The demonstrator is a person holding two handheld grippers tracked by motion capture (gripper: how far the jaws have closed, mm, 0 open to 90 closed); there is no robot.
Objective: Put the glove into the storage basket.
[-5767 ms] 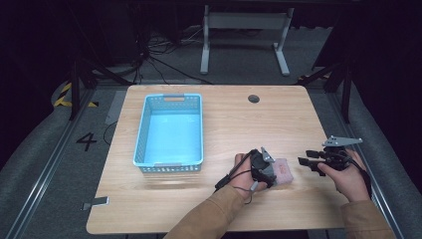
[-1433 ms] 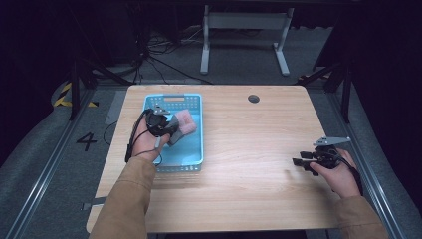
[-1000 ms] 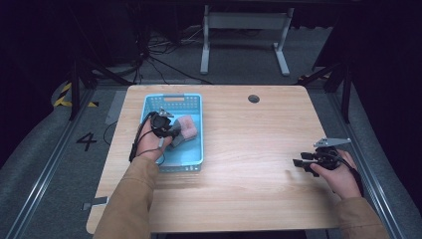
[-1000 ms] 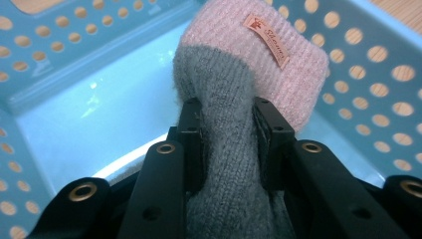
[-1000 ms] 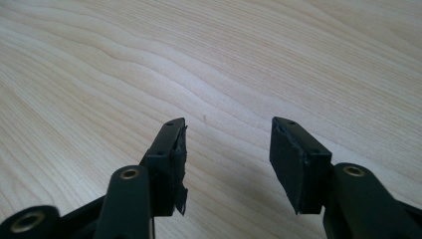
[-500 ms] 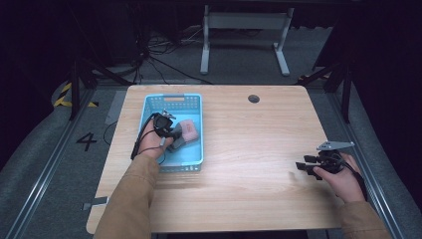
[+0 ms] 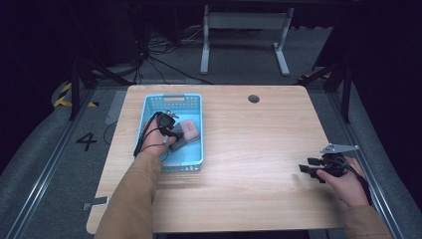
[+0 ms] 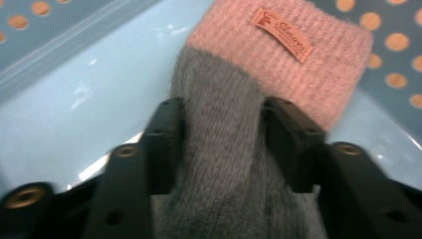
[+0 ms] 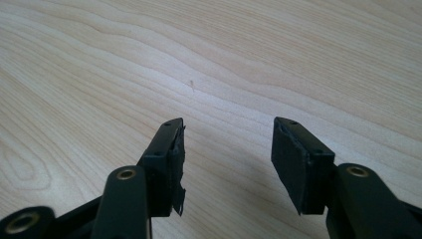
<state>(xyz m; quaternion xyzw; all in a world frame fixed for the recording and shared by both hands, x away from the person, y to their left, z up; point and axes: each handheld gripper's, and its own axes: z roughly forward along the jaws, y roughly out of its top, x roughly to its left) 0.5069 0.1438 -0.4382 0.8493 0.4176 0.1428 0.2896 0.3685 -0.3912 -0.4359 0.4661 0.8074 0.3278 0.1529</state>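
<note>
High view shows a wooden table (image 7: 259, 149) with a blue basket (image 7: 196, 102) at about 10 o'clock on it. A knitted sock (image 7: 186, 130), grey with a pink cuff, lies inside the basket, on its floor, near the 3 o'clock wall. The left gripper (image 7: 174, 133) reaches into the basket and sits at the grey end of the sock. Left gripper view shows the grey part of the sock (image 8: 224, 149) between the two black jaws, and the pink cuff with a small tag points to 12 o'clock. These jaws have just been opening, and the sock still sits between them. The right gripper (image 7: 304, 168) is at about 4 o'clock on the table, well apart from the basket. Right gripper view shows its jaws spread wide over bare wood, with nothing between them
</note>
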